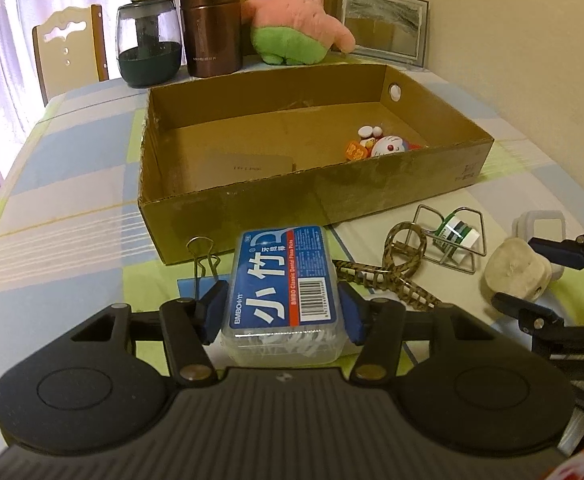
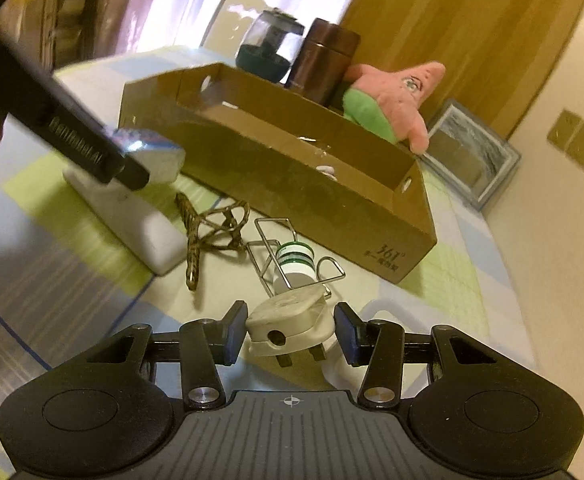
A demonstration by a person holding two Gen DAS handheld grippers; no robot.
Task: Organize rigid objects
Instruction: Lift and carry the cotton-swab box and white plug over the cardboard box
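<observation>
My left gripper [image 1: 283, 300] is shut on a clear dental-floss-pick box with a blue label [image 1: 285, 280], its blue pads pressing both long sides. The box is in front of the open cardboard carton's [image 1: 312, 196] near wall. My right gripper [image 2: 289, 322] is shut on a worn white plug [image 2: 287, 320], prongs pointing down, just above the tablecloth. From the left wrist view the plug [image 1: 512, 272] shows at the far right between the right gripper's fingers. The right wrist view has the floss box [image 2: 159, 156] at the left, partly hidden by the left gripper's arm.
The carton holds a small Doraemon toy [image 1: 388, 146] and a flat card [image 1: 247, 166]. A leopard-print hair clip [image 1: 400, 264], a wire holder with a green-white roll [image 1: 454, 236] and a binder clip [image 1: 201, 256] lie in front. A plush [image 1: 296, 28], flask [image 1: 211, 28], jar [image 1: 149, 44] and frame [image 1: 384, 28] stand behind.
</observation>
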